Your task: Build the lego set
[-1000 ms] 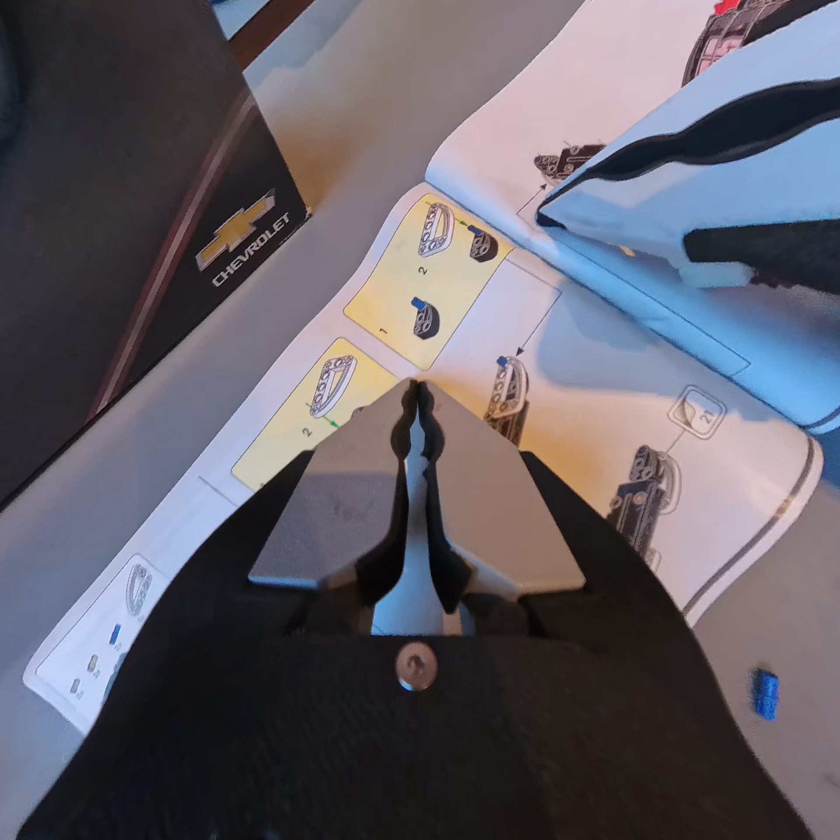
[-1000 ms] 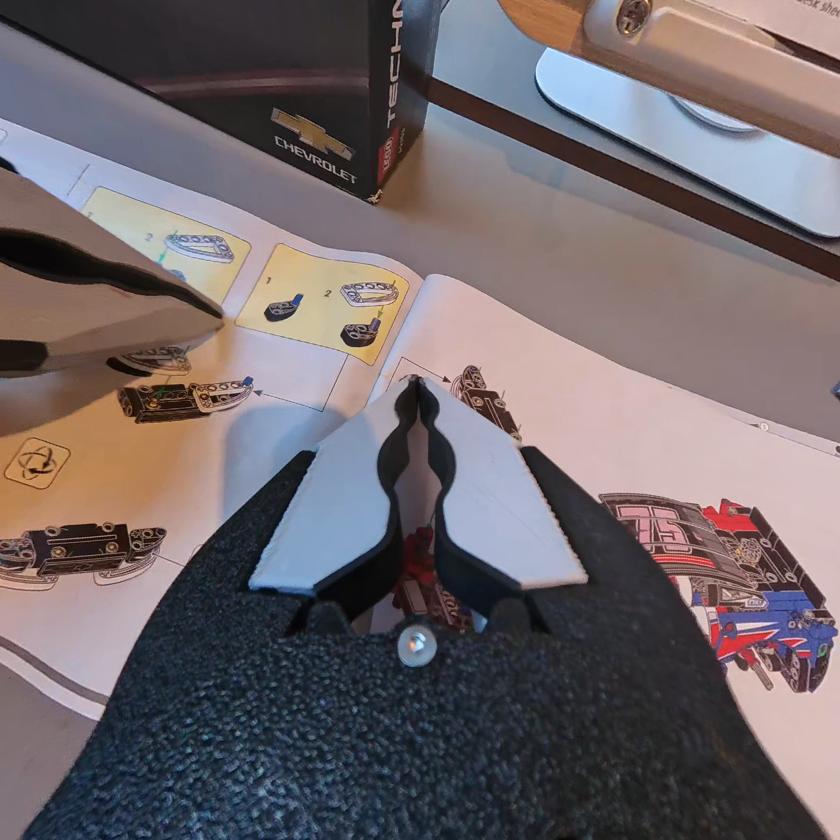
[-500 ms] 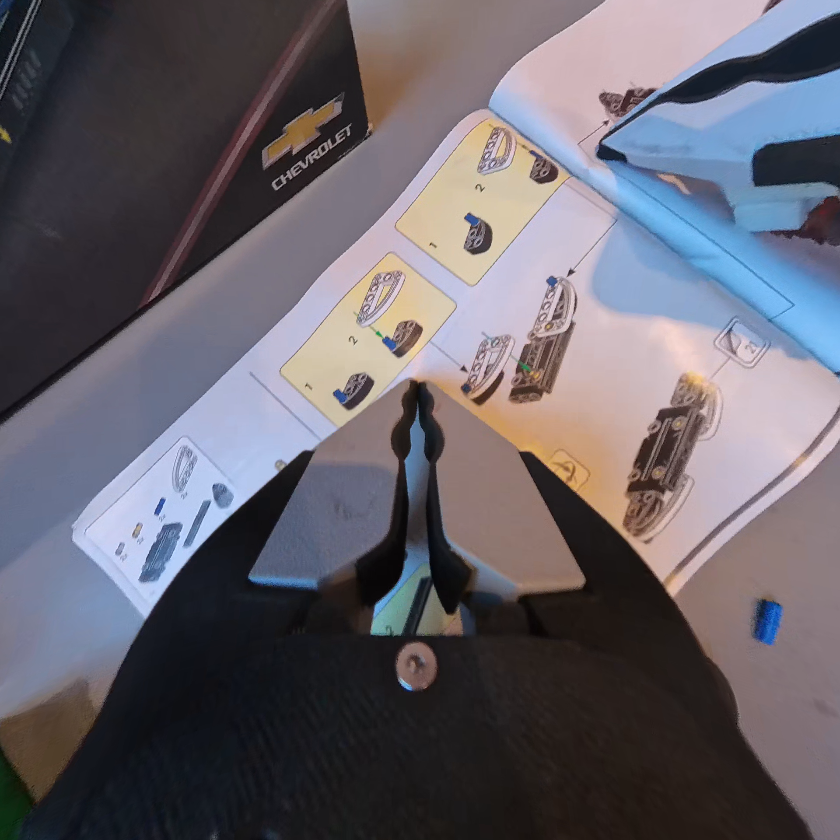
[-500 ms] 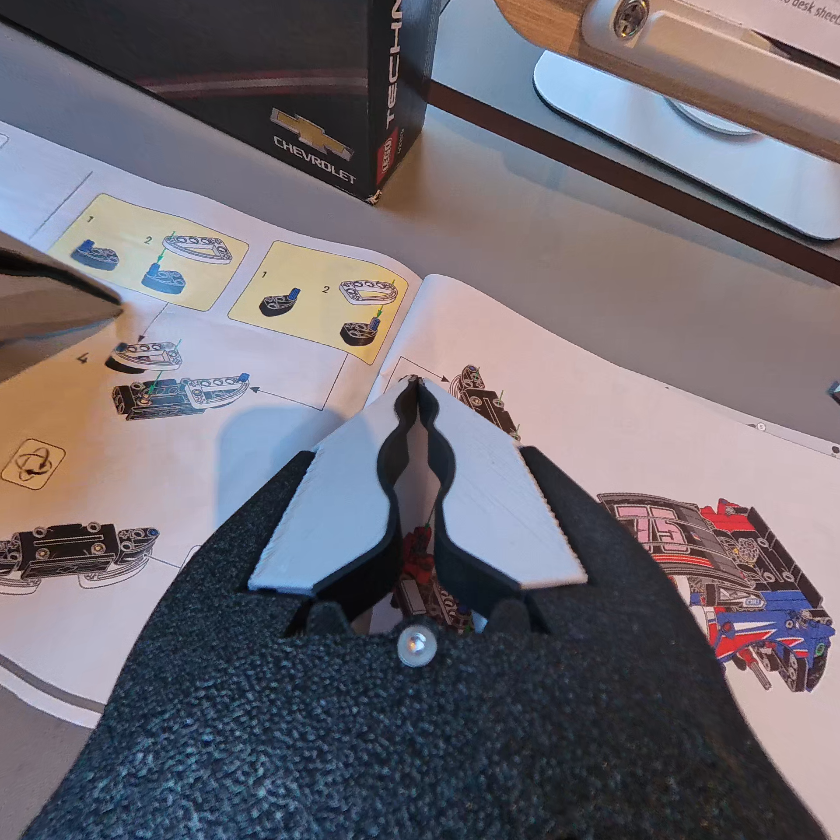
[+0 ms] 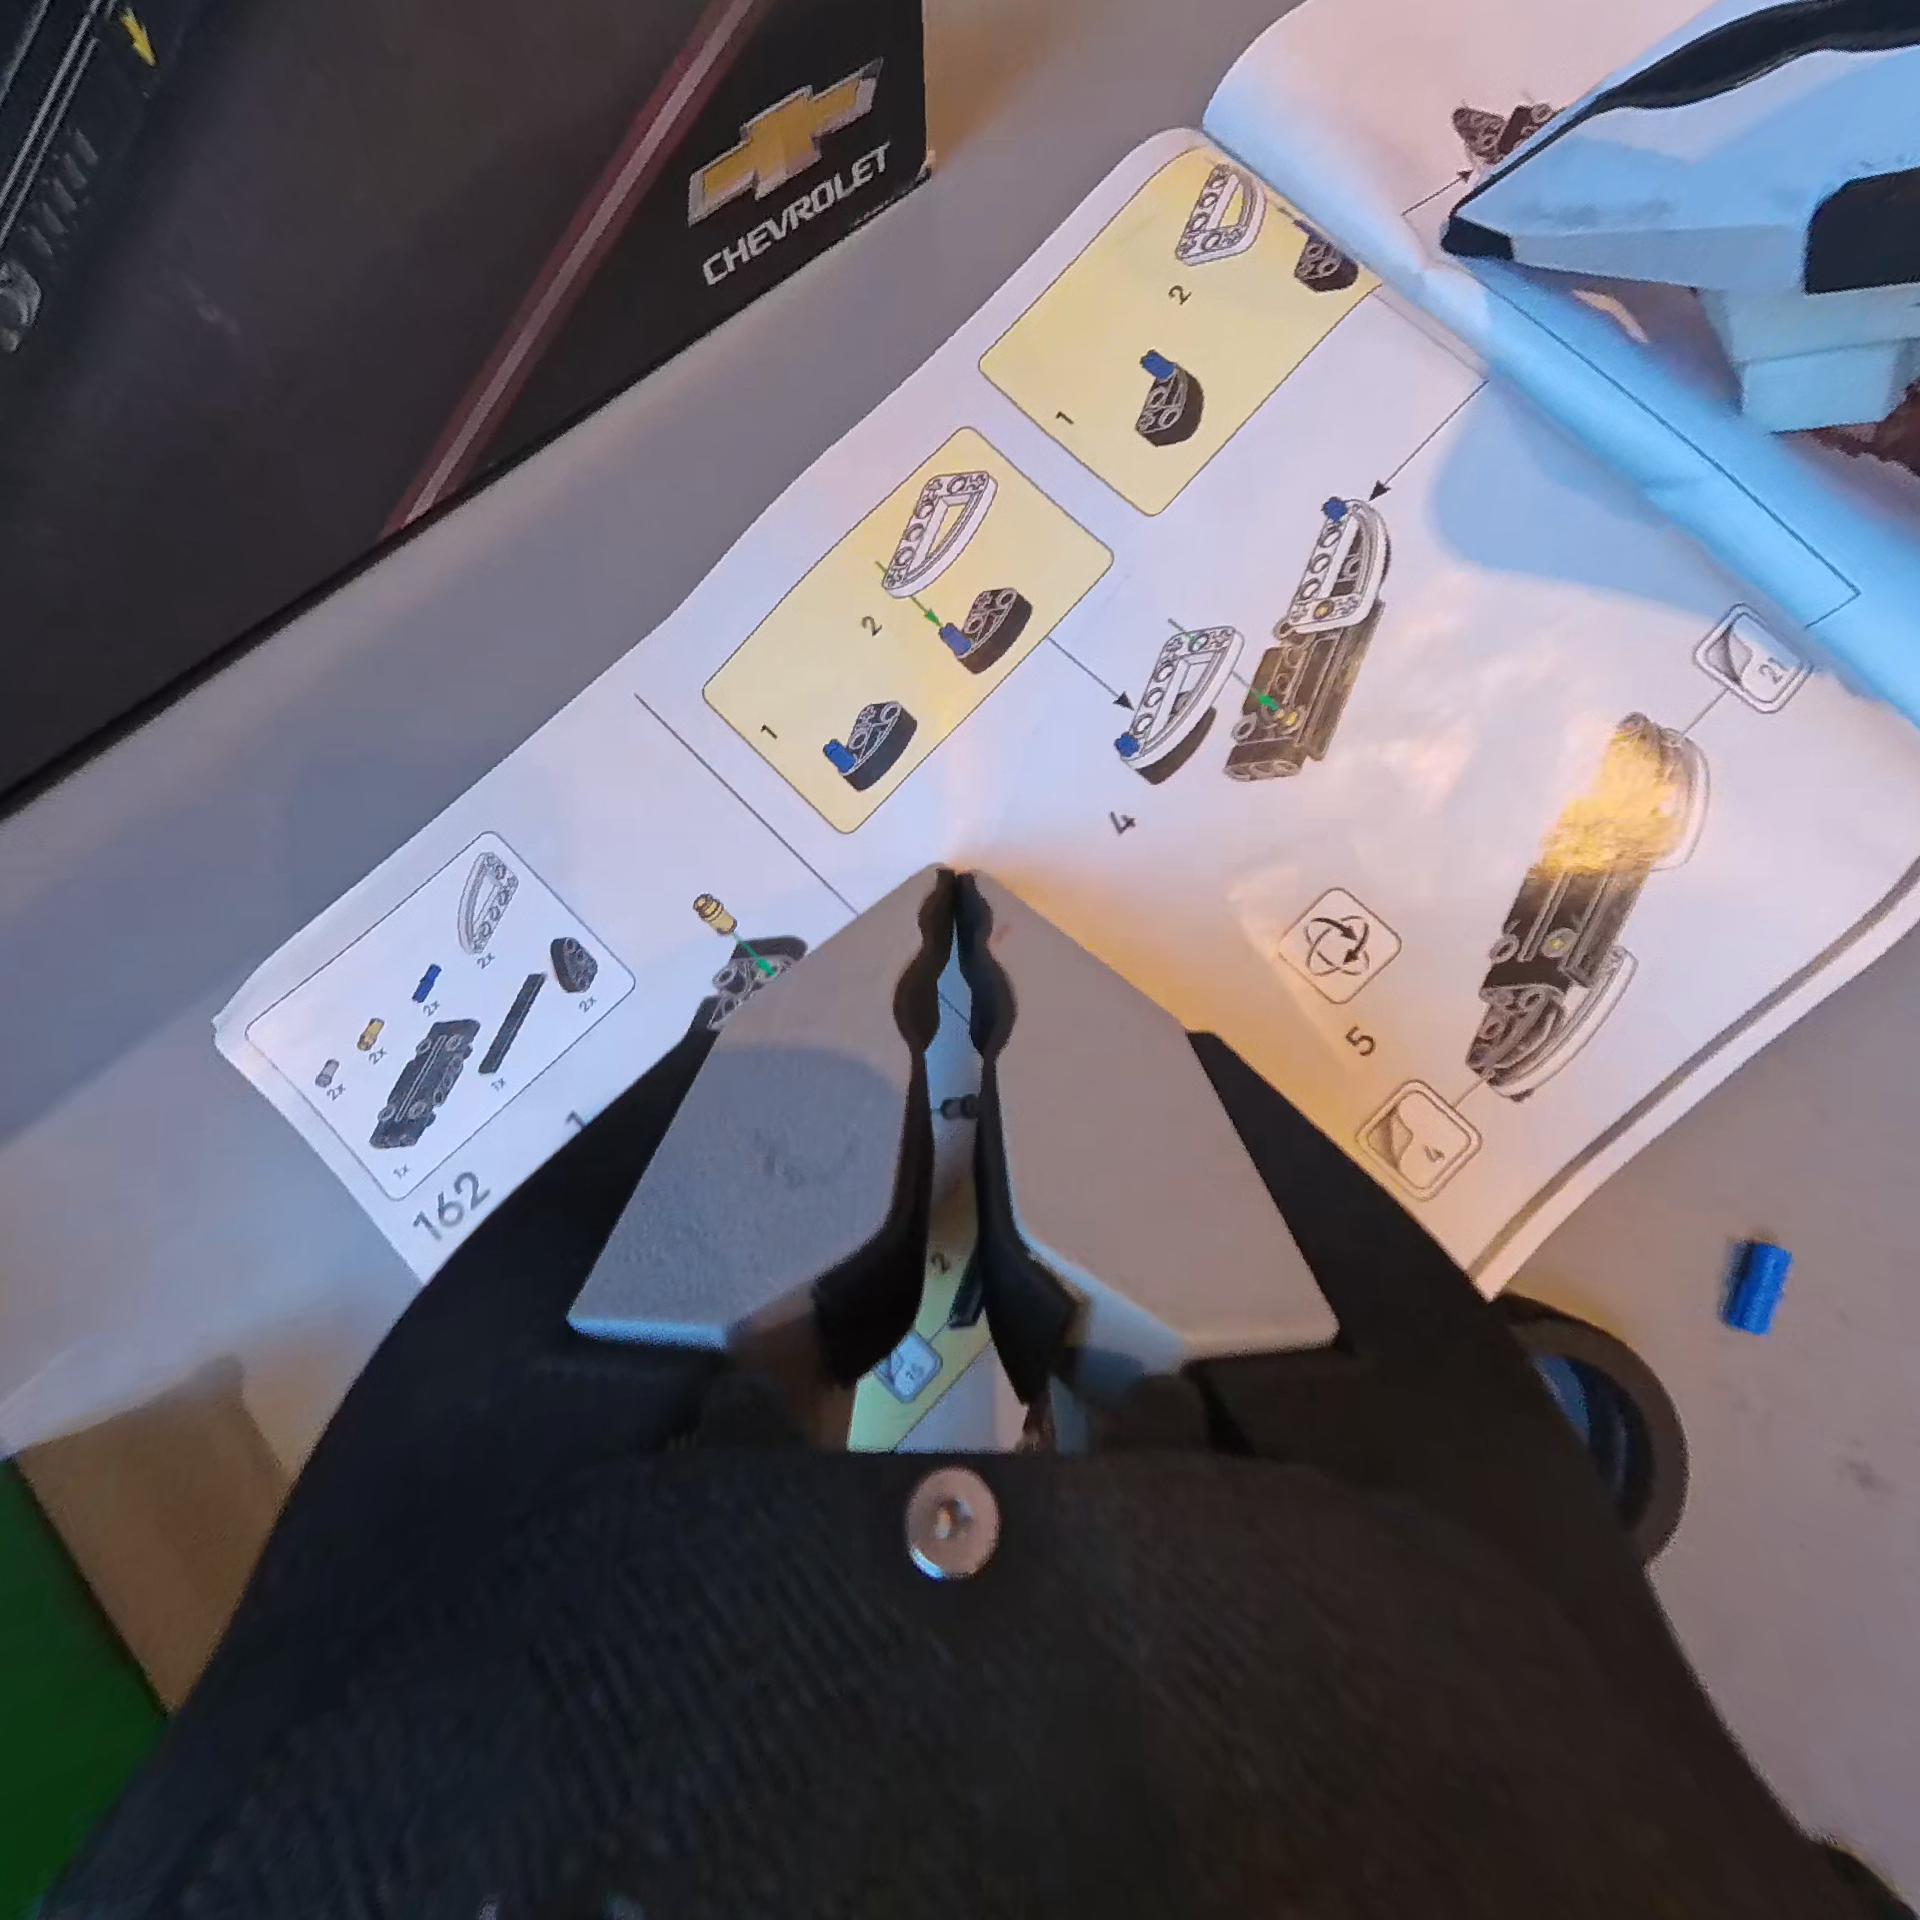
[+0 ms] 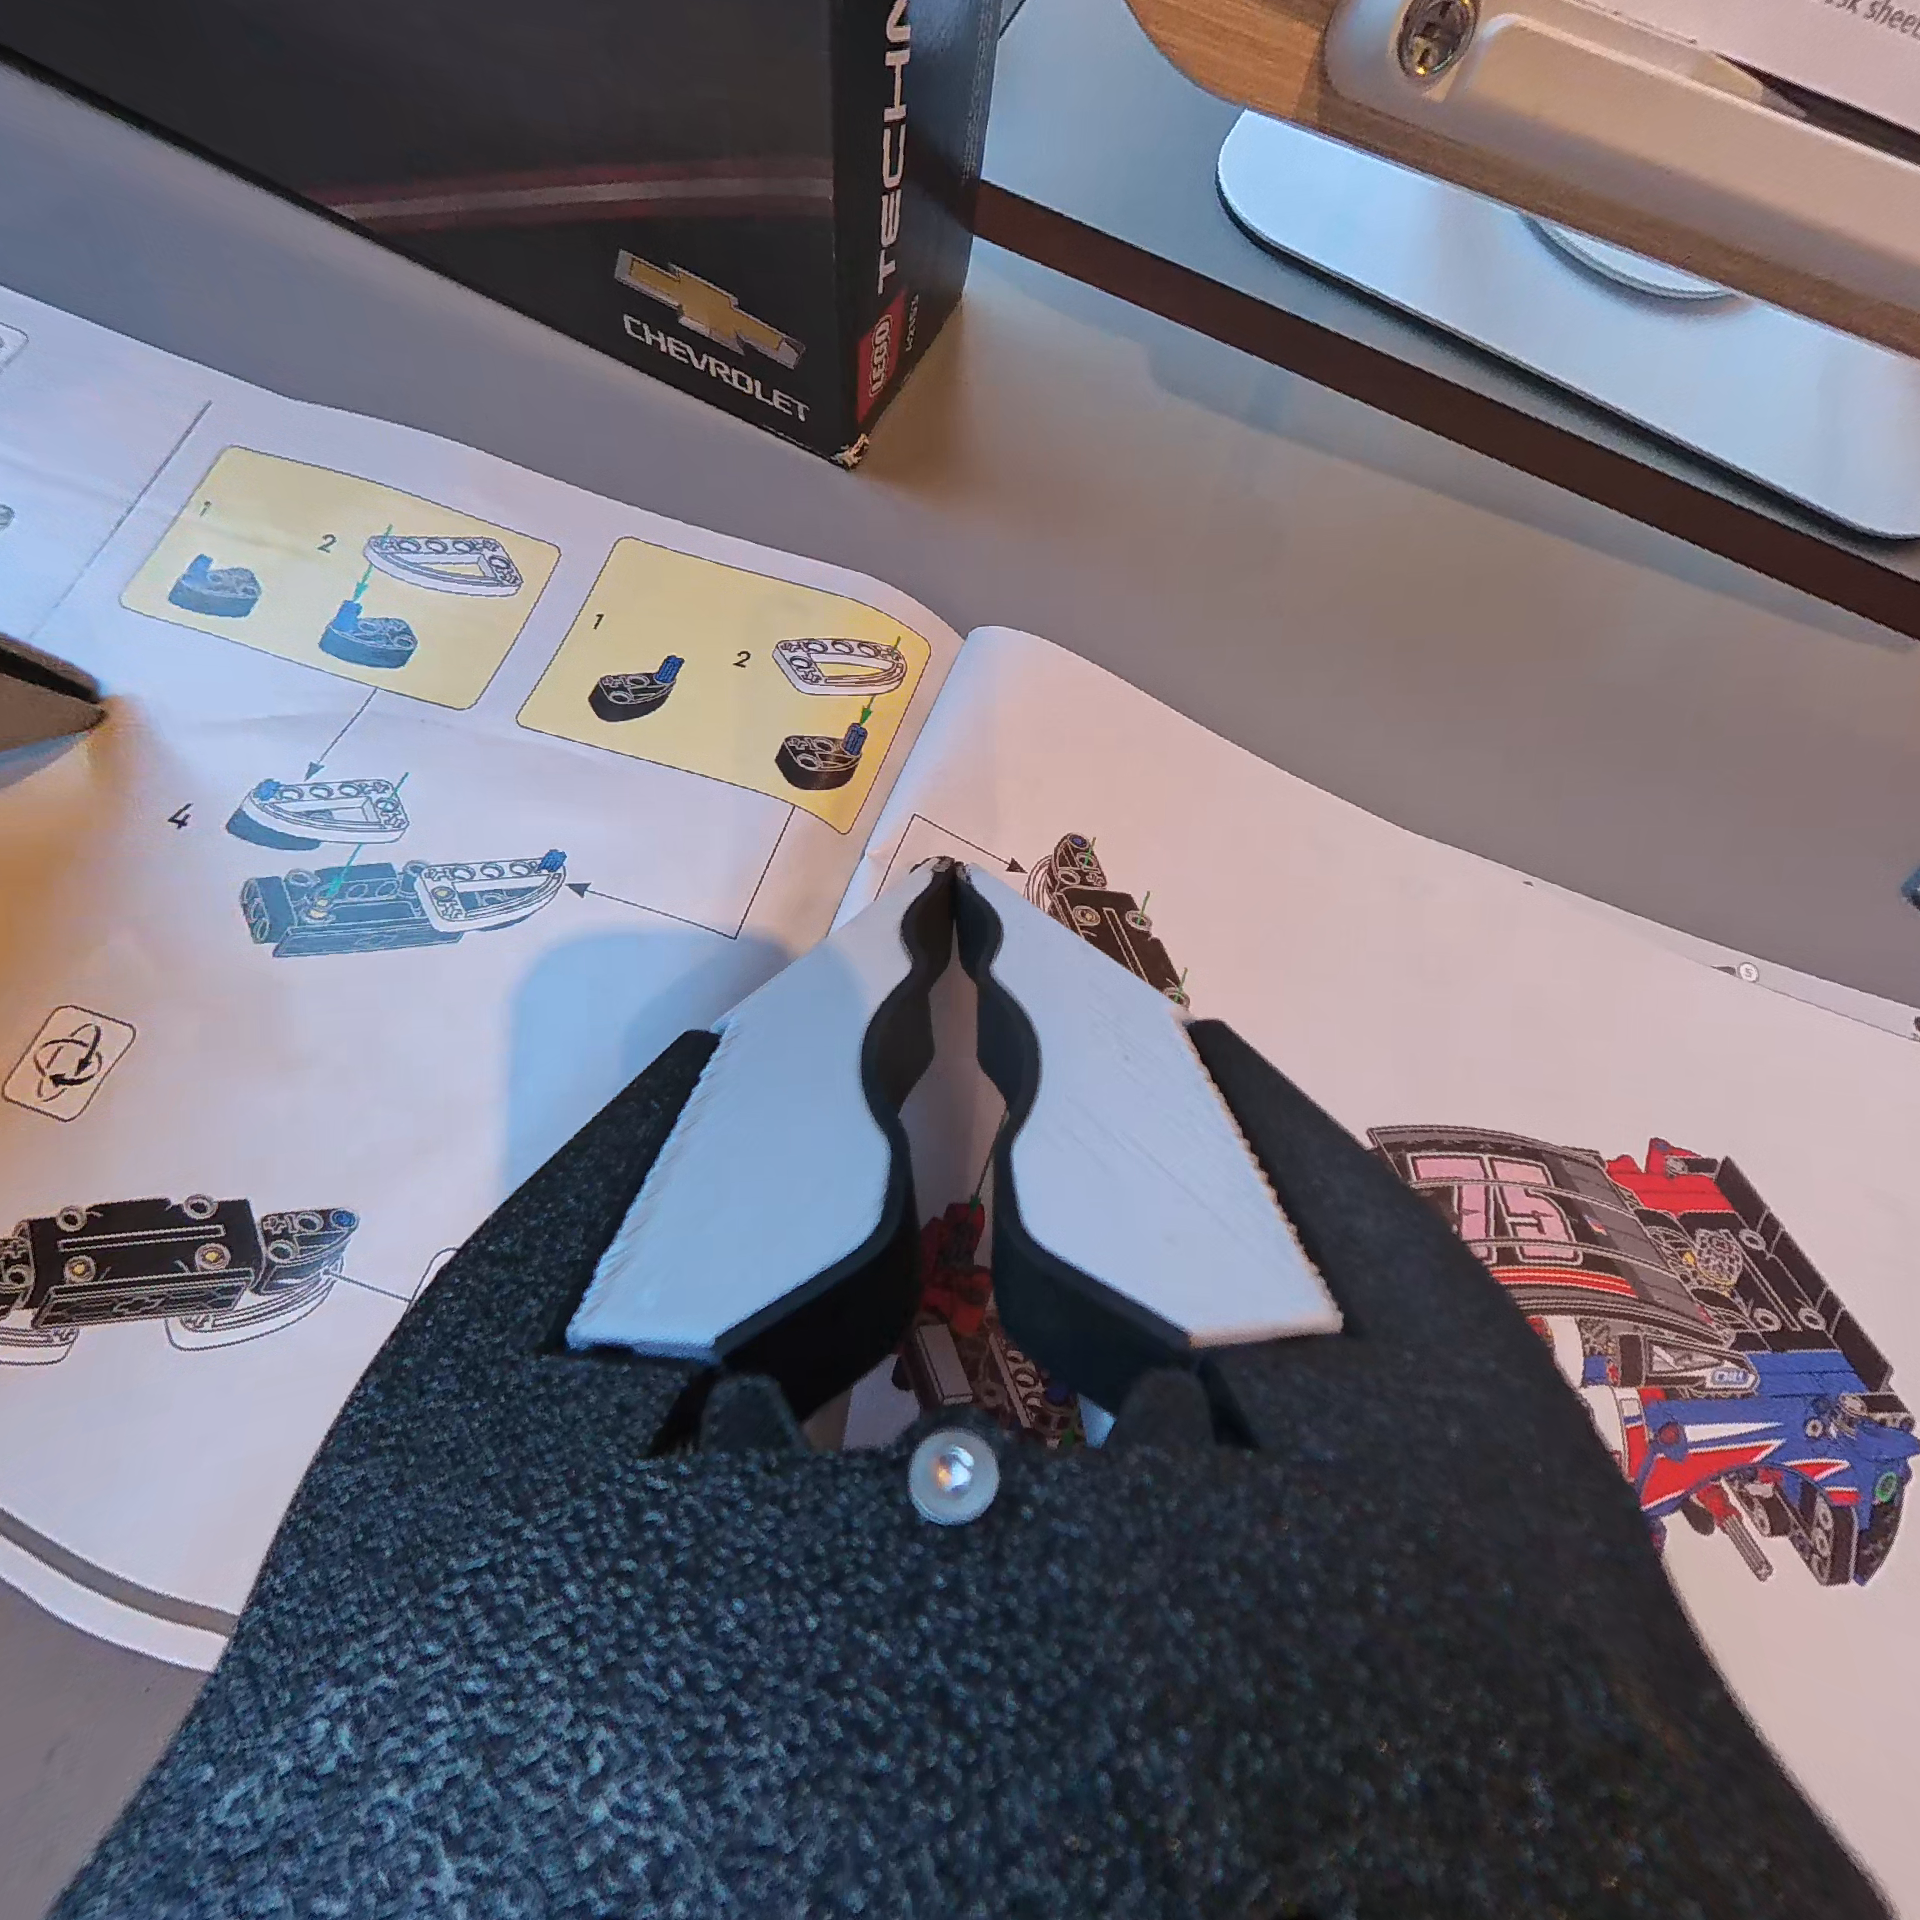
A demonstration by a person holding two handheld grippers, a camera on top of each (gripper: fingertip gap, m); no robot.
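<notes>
Jaws of the left gripper pressed together, tips meeting, nothing pinched between them, poised over the near end of the open instruction booklet. Small blue lego pin lying on the grey bench, just off the booklet's near right corner. Black rounded object half hidden behind the gripper body, just nearer than that corner; kind not clear. Green patch and tan surface at the near left, off the booklet. Booklet lying flat and open, left page showing parts and build steps, right page a red, blue and black car.

Jaws of the right gripper likewise pressed shut and empty, tips above the booklet's centre fold. Tip of the left gripper just showing at the booklet's left edge in the right wrist view. Beyond the booklet's far edge, black lego box standing on the bench. Farther right of the box, silver stand base with a wooden and metal arm above it.
</notes>
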